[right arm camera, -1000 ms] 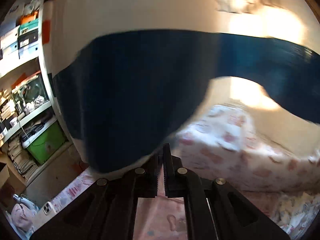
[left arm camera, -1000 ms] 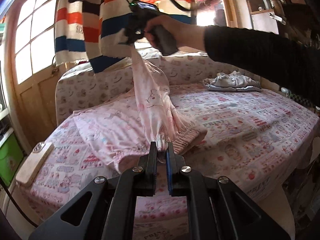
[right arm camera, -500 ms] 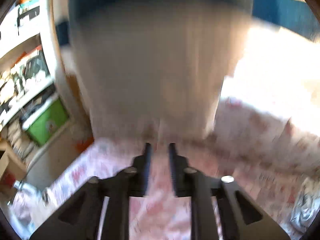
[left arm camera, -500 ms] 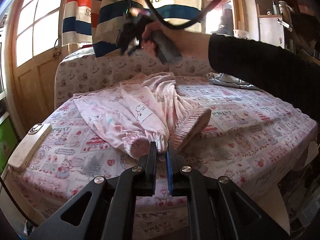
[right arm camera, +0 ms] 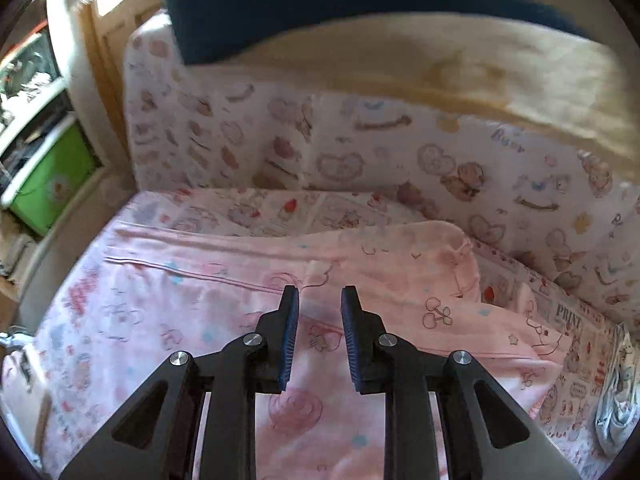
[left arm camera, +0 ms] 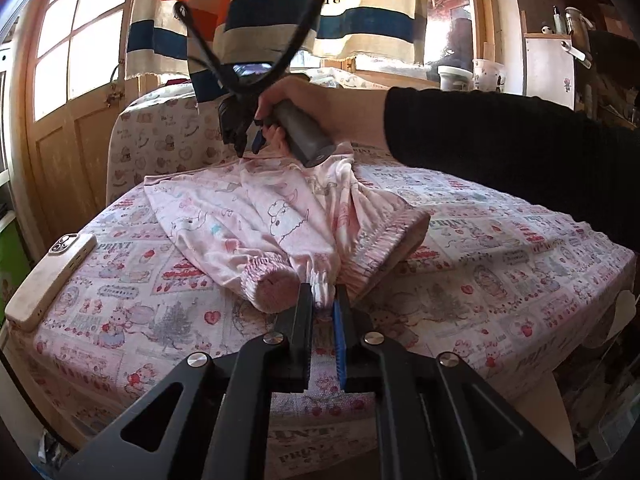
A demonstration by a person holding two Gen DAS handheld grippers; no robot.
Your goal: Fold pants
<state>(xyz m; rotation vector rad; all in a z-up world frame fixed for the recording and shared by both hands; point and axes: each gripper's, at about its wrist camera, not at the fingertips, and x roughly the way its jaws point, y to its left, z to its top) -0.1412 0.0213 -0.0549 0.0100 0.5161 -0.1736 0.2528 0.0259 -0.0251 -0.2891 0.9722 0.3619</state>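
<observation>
The pink printed pants [left arm camera: 256,216] lie crumpled on the bed with the patterned sheet [left arm camera: 500,280]. My left gripper [left arm camera: 323,300] is shut on a gathered cuff of the pants near the bed's front edge. My right gripper [left arm camera: 246,142] hovers just above the far end of the pants; in the right wrist view it [right arm camera: 319,304] is open and empty, with the pants [right arm camera: 200,300] spread flat below it.
A phone [left arm camera: 48,276] lies at the bed's left edge. A striped garment [left arm camera: 280,12] hangs above the padded headboard [right arm camera: 360,148]. A green bin [right arm camera: 48,176] stands on the floor at left. A grey cloth [right arm camera: 616,412] lies at the far right.
My right gripper has let go of the pants, opened, and dropped low over the bed. The lifted pant leg has fallen onto the bed. My left gripper still pinches the cuff.
</observation>
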